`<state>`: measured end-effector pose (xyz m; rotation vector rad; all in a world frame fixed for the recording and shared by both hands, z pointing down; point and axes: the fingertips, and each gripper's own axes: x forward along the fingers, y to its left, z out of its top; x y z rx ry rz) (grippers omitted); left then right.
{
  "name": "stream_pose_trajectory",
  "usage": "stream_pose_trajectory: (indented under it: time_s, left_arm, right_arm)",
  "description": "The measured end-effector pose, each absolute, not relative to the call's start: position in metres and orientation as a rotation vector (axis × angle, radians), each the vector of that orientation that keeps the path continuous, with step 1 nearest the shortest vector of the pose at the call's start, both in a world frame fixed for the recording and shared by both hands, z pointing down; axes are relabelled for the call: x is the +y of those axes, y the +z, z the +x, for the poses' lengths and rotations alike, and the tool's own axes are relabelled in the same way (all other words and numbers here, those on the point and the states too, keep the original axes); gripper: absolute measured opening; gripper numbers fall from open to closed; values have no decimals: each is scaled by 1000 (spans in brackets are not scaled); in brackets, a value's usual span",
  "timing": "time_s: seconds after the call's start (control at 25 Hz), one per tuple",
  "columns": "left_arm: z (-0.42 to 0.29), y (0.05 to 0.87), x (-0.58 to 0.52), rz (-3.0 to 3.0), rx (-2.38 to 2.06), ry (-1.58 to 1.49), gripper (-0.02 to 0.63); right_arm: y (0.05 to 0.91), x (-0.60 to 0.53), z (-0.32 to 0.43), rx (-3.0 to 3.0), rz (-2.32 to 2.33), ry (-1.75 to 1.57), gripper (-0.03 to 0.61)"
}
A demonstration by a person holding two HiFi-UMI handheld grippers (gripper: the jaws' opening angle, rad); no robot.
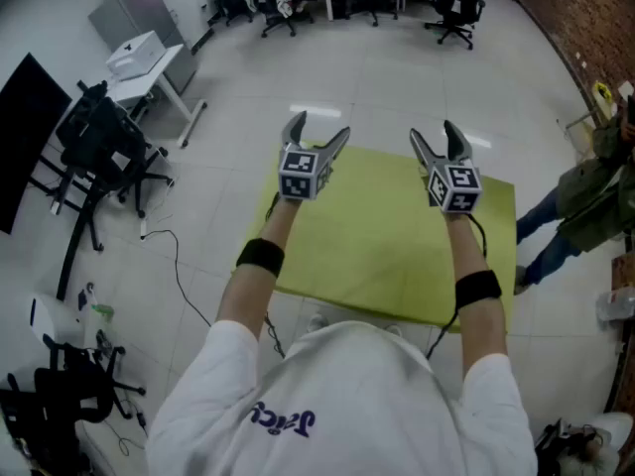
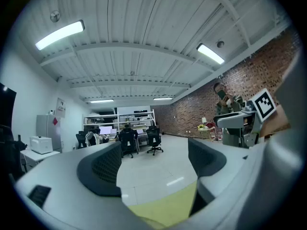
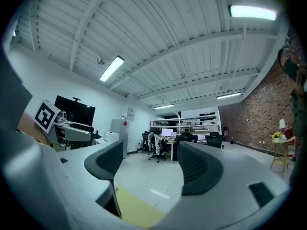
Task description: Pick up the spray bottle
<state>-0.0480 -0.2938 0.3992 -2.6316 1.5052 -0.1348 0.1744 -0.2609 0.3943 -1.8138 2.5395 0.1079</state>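
Nothing of the pick-up has begun, by my reading: the left gripper (image 1: 319, 129) and right gripper (image 1: 434, 133) are held level above a bare yellow-green tabletop (image 1: 377, 251), each with its fingers (image 2: 103, 169) spread wide and nothing between them. The spray bottle shows in no view, so it must first be found, then one gripper lowered to it.

A yellow-green table (image 1: 397, 256) stands on the pale tiled floor (image 1: 397, 77).
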Motion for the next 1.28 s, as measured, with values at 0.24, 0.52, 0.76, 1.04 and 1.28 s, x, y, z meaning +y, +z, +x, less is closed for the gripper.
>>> stream_pose_trajectory:
  time_s: [0.24,0.52,0.76,1.04,1.28]
  left_arm:
    - [-76,410,-306,-2604,1543,-193,446]
    - [-113,439,-311,-2620,1603,-316,446]
    - [-137,480,-322,-2658,1553,-534,446]
    - [-162,505,-344,-2655,1473,-787,446]
    - [-175,528,-364,-2681,1305,-1032,446]
  right_arm:
    - [406,-274,155,2603,-1762,94,374]
    - [424,-283,113,2720,-1650,80,374]
    - [438,-293,76,2810,-1565,81,374]
    - [459,-303,59,2880,-1520,59,374]
    - [472,-314,47,2927,-1491,59,374]
